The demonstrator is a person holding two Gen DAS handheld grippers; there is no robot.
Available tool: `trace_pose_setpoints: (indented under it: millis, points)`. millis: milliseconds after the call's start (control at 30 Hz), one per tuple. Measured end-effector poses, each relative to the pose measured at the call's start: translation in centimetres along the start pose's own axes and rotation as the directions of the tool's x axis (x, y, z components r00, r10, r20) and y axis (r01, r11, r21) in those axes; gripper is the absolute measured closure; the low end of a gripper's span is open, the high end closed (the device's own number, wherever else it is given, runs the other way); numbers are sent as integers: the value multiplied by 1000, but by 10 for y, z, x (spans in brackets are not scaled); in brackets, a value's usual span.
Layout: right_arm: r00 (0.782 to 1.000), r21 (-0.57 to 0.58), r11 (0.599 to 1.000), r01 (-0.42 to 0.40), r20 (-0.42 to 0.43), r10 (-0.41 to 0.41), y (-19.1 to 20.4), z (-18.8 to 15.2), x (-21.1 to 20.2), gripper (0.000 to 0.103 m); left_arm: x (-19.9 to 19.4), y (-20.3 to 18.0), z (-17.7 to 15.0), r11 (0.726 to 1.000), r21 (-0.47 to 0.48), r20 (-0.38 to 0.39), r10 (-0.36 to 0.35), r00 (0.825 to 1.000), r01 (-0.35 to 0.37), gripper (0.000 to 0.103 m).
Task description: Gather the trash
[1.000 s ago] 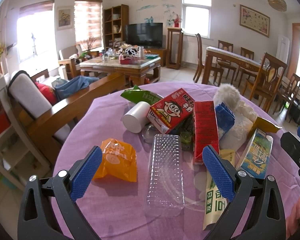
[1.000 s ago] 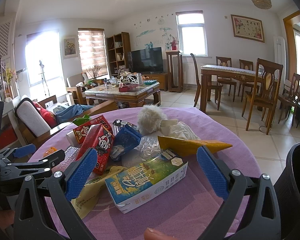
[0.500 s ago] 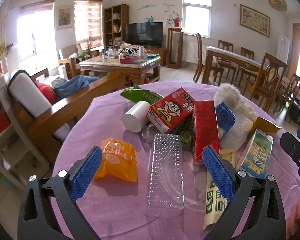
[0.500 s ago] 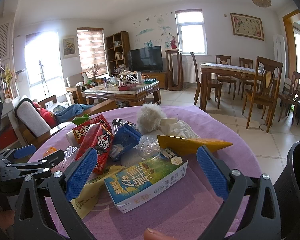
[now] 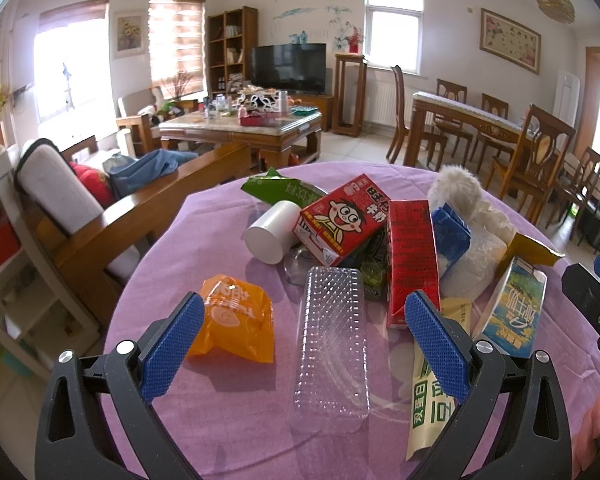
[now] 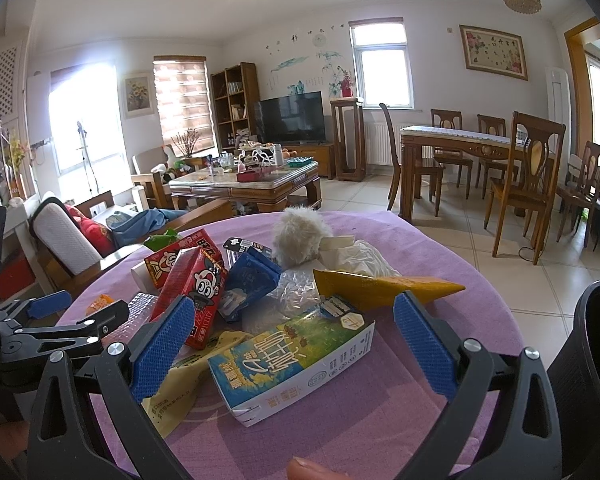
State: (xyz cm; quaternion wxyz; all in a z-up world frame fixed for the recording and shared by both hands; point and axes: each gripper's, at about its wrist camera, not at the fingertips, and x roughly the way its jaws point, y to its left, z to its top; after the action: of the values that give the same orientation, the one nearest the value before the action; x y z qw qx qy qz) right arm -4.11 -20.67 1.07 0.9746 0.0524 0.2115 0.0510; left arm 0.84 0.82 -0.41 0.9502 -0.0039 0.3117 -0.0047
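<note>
Trash lies heaped on a round table with a purple cloth (image 5: pixel 204 248). My left gripper (image 5: pixel 306 340) is open above a clear plastic tray (image 5: pixel 332 352), with an orange bag (image 5: pixel 236 320) by its left finger. Behind lie a white cup (image 5: pixel 270 232), a red cartoon carton (image 5: pixel 342 218) and a tall red box (image 5: pixel 412 256). My right gripper (image 6: pixel 292 336) is open over a blue-green milk carton (image 6: pixel 292 356). Near it are a yellow wrapper (image 6: pixel 384 284), a blue pack (image 6: pixel 248 280) and a white fluffy ball (image 6: pixel 300 238).
A black bin (image 6: pixel 592 360) stands at the table's right edge. A wooden sofa (image 5: pixel 100 216) sits left of the table, a coffee table (image 5: pixel 240 128) behind it. Dining table and chairs (image 5: pixel 500 136) fill the right side. A fingertip (image 6: pixel 312 470) shows at the bottom.
The right wrist view has tilted slightly; both grippers stay open and the trash has not moved.
</note>
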Motion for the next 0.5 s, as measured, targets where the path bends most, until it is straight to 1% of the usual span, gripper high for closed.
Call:
trace_pose_setpoints:
  millis: [500]
  points:
    - [1000, 2, 1000, -1, 0, 1, -1, 0, 0, 4, 4, 1, -1, 1000, -1, -2, 0, 1000, 0, 4]
